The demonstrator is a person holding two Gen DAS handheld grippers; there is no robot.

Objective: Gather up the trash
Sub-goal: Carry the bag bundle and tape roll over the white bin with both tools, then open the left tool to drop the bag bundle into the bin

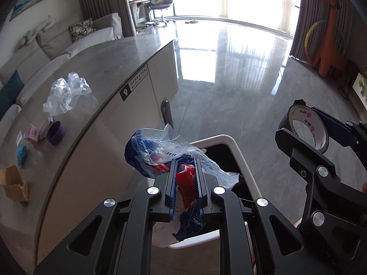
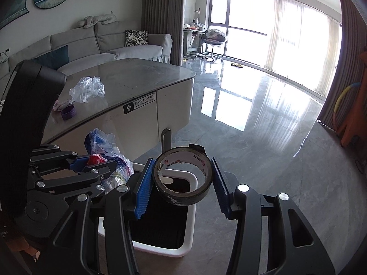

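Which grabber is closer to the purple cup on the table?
Left. The left gripper, holding a plastic bag, sits beside the table where the purple cup stands. The right gripper, holding tape, is farther, over the bin.

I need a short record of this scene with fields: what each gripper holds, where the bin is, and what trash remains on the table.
left gripper: shut on crumpled plastic bag, above the bin
right gripper: tape roll between its fingers, above the bin opening
bin: white rim, dark inside, on the floor beside the table
table: clear plastic wrap, purple cup, pink box, blue item, cardboard piece
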